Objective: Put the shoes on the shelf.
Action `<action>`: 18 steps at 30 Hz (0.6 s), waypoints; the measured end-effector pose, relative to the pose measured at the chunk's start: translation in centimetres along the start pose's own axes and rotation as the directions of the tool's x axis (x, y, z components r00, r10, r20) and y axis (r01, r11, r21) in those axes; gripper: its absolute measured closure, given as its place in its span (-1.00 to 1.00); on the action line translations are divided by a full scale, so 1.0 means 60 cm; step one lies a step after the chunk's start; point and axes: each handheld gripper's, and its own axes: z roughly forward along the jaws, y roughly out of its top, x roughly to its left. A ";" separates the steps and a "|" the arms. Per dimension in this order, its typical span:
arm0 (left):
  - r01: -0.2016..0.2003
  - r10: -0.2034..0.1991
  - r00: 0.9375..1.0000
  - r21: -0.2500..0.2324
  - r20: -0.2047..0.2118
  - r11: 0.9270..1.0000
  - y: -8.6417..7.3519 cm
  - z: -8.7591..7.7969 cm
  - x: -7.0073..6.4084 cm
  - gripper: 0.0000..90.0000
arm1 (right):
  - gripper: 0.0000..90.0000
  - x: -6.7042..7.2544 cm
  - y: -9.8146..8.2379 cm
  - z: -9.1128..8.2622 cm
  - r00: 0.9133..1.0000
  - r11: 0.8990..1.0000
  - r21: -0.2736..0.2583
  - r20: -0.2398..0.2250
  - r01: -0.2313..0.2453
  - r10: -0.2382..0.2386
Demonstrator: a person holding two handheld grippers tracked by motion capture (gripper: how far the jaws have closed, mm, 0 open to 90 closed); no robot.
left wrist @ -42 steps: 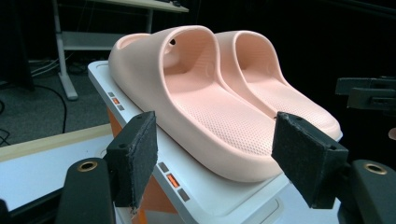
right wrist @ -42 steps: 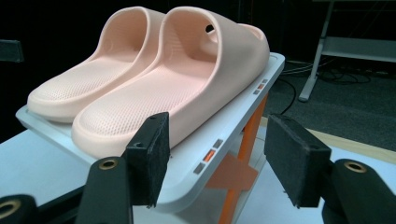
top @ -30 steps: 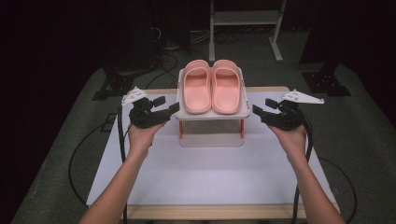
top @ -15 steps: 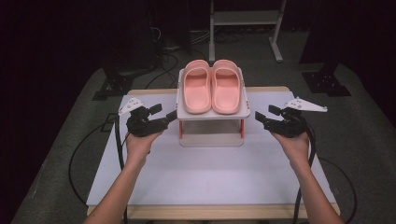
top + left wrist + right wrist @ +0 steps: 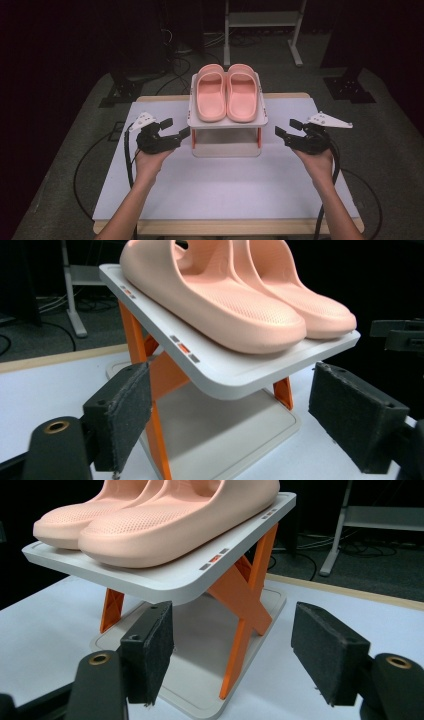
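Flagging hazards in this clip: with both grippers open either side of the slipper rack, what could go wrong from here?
1. The pink slippers lie loose on the top shelf; a tilt could slide them off.
2. The orange crossed legs look thin; an uneven squeeze from left gripper and right gripper might skew the rack.

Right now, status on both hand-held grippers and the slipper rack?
Left hand-held gripper and right open, empty, jaws just widening, flanking the rack. Slippers paired on its top shelf. Nothing between grippers and rack.
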 end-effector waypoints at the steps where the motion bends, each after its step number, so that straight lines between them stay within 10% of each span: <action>1: -0.001 0.001 1.000 0.003 0.000 1.000 -0.002 0.000 0.000 -0.64 | -0.29 -0.001 -0.002 0.000 1.000 1.000 -0.004 0.000 -0.002 0.002; 18: 0.016 -0.016 1.000 0.010 -0.011 1.000 -0.041 -0.016 0.003 -0.77 | -0.36 -0.004 -0.048 -0.010 1.000 1.000 0.015 -0.001 -0.019 0.019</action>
